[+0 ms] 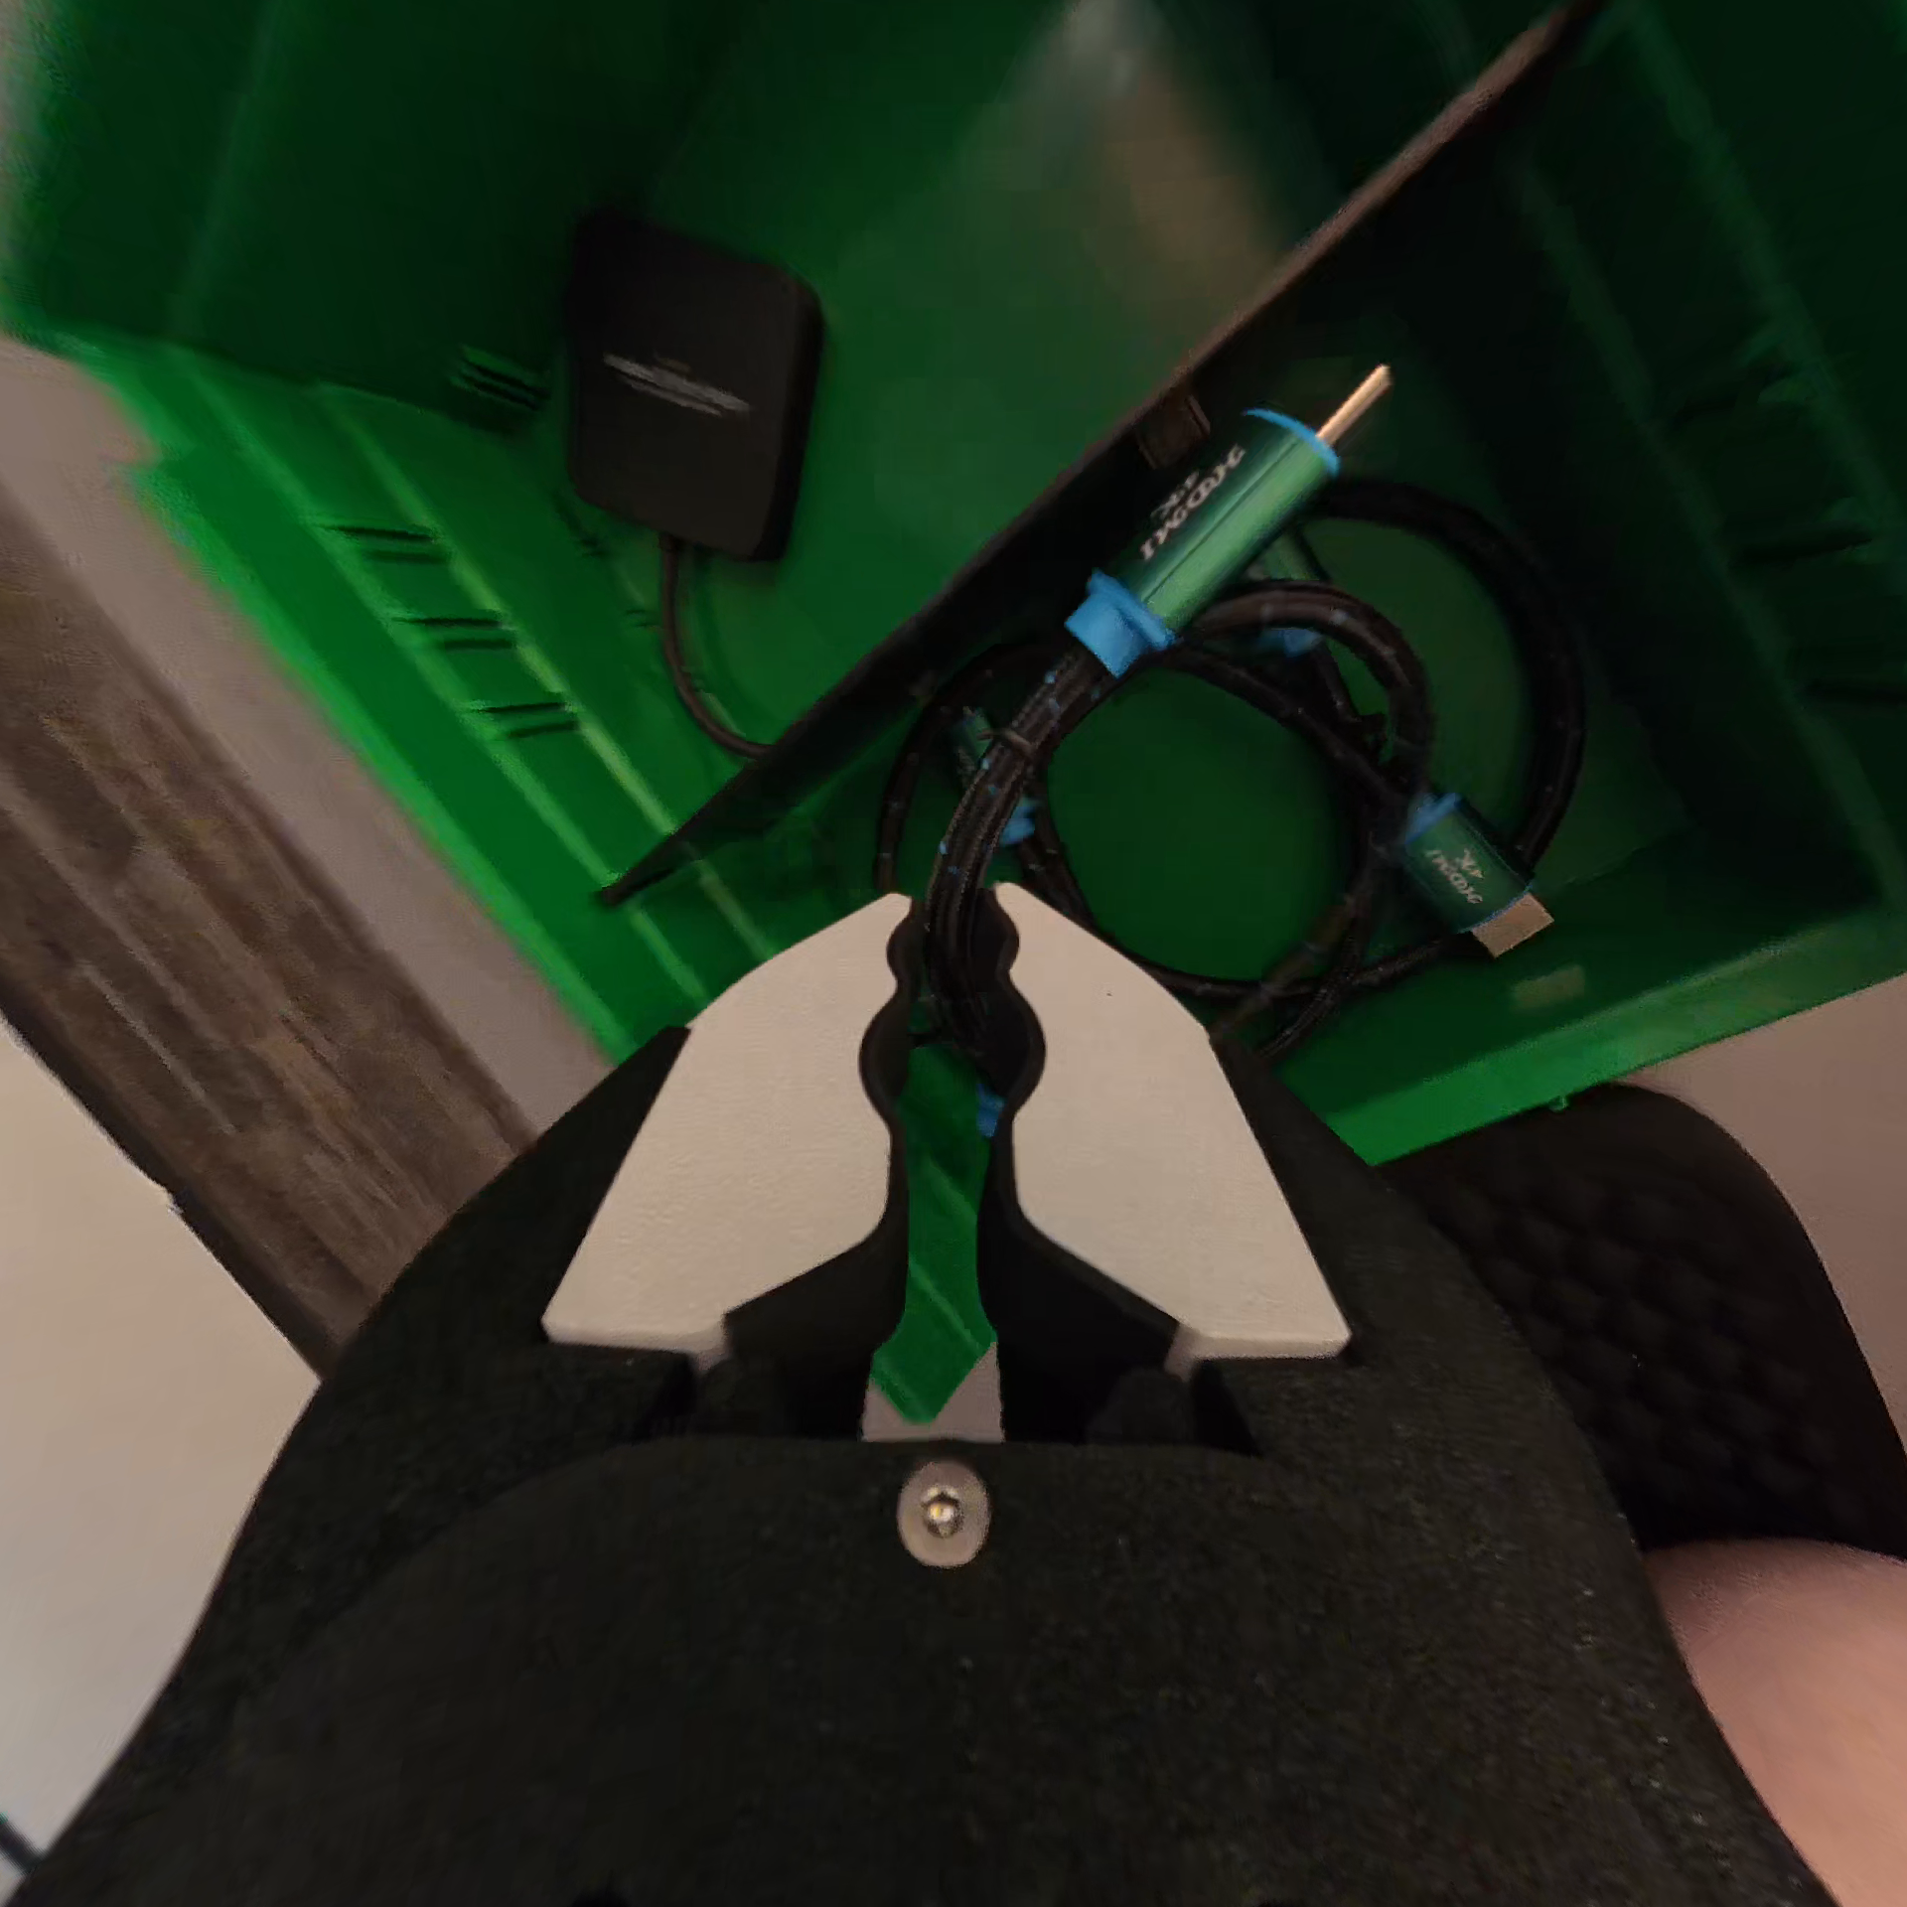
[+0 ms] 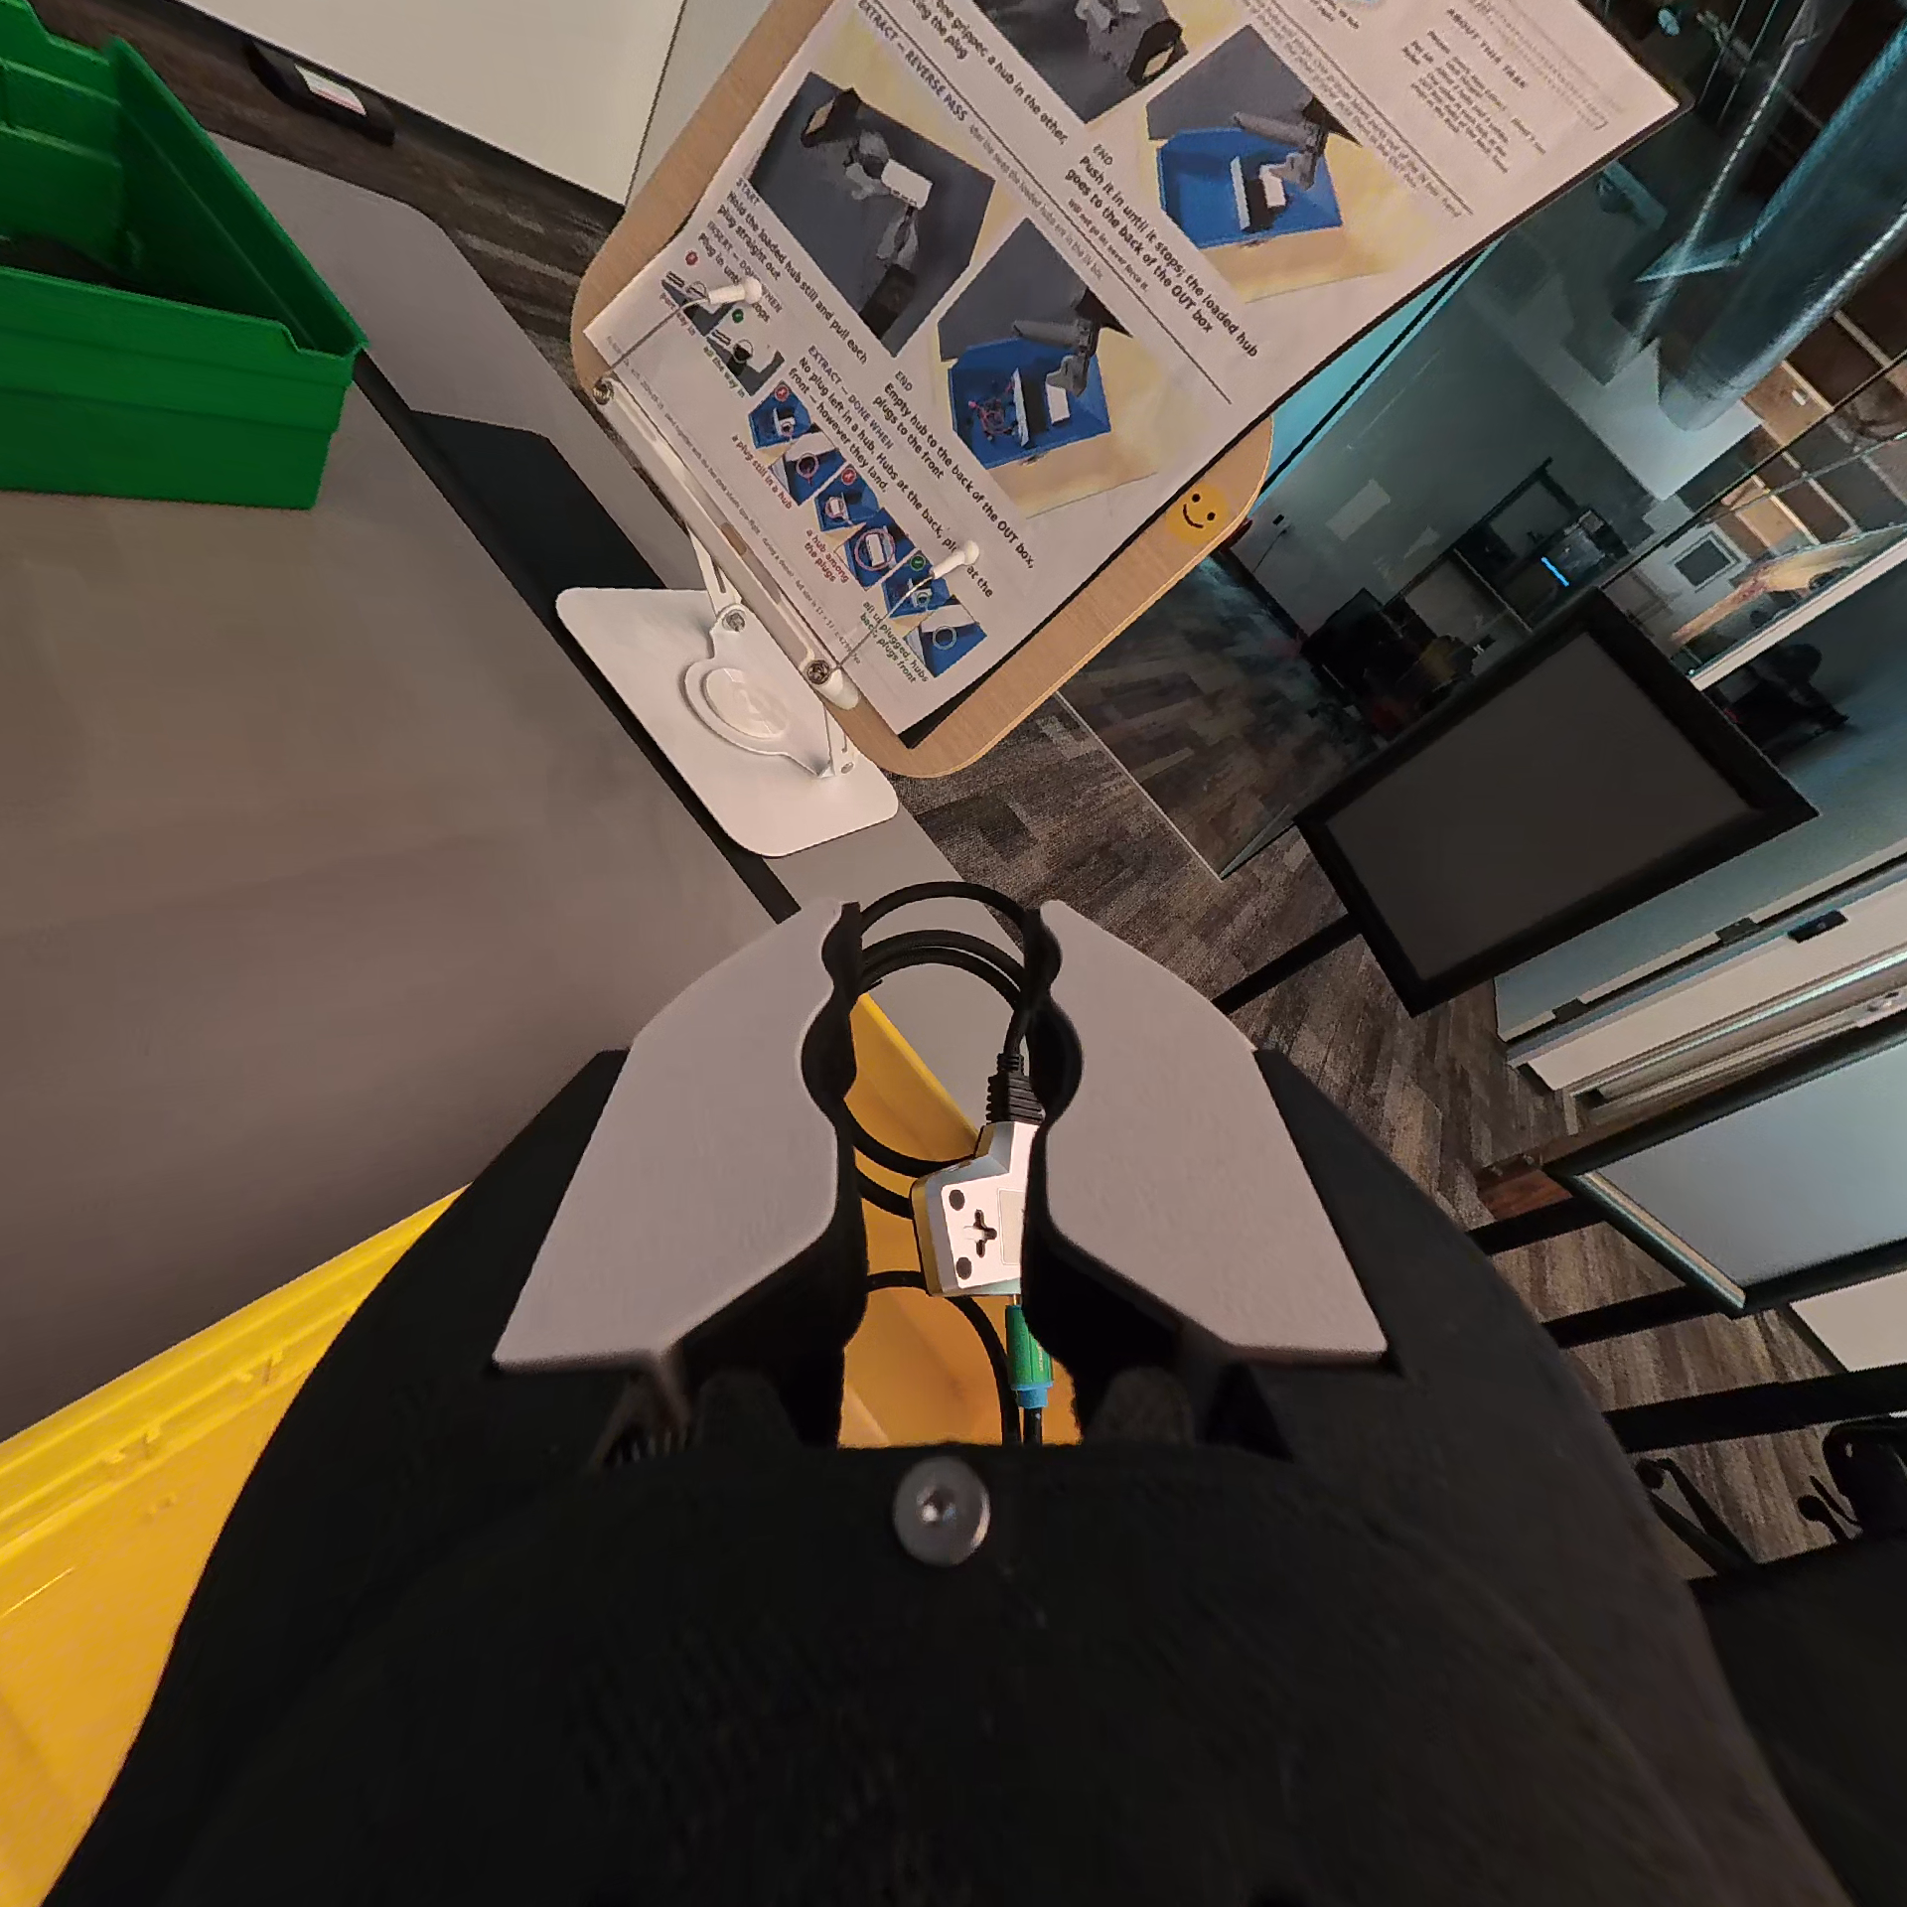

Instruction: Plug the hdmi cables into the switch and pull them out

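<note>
L claw point(image 1: 955, 908) clamped on cable point(image 1: 970, 815) behind plug point(image 1: 1207, 526), so tip is left free for insertion; lifted over green bin point(image 1: 1548, 1011). R claw point(image 2: 941, 918) part-spread around switch point(image 2: 980, 1218); contact can't be told. Yellow bin point(image 2: 124, 1496) below.

In the left wrist view we see a bin point(image 1: 1703, 991) split by a divider point(image 1: 1084, 537). A flat box point(image 1: 691, 382) lies in the compartment left of it; coiled cables point(image 1: 1445, 660) lie in the right one. One cable point(image 1: 980, 826) rises from the coil into the left hand-held gripper point(image 1: 955, 908), its plug point(image 1: 1207, 526) above the coil. In the right wrist view the right hand-held gripper point(image 2: 944, 918) is over a second bin point(image 2: 124, 1445). Beyond it, on the tabletop point(image 2: 258, 774), a stand point(image 2: 722, 702) carries a board point(image 2: 1032, 660), with the first bin at far left.
</note>
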Demonstrator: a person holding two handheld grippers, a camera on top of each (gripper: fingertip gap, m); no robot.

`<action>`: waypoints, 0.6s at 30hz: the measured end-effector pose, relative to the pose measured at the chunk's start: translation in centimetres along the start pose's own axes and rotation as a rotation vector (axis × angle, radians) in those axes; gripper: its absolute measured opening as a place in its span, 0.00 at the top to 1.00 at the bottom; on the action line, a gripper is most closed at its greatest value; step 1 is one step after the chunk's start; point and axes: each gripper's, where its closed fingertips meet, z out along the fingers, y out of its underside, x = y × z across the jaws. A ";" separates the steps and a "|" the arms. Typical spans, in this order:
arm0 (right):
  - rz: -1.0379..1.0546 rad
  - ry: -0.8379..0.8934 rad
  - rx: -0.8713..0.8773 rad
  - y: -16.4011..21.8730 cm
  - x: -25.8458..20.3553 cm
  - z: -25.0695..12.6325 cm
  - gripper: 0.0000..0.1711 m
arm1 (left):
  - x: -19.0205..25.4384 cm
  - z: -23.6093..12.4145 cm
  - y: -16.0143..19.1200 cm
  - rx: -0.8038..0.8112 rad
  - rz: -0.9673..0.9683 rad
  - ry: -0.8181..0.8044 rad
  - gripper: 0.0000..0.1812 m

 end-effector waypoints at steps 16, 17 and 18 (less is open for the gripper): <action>-0.005 0.022 -0.008 0.0 0.3 -0.5 0.83 | 22.4 -7.8 -14.2 0.444 0.314 0.594 0.96; -0.005 0.021 -0.010 0.0 0.3 -0.4 0.83 | 24.1 -6.2 -14.5 0.407 0.350 0.618 0.96; -0.006 0.018 -0.012 0.1 0.2 -0.3 0.83 | 25.4 -4.9 -14.8 0.369 0.369 0.630 0.96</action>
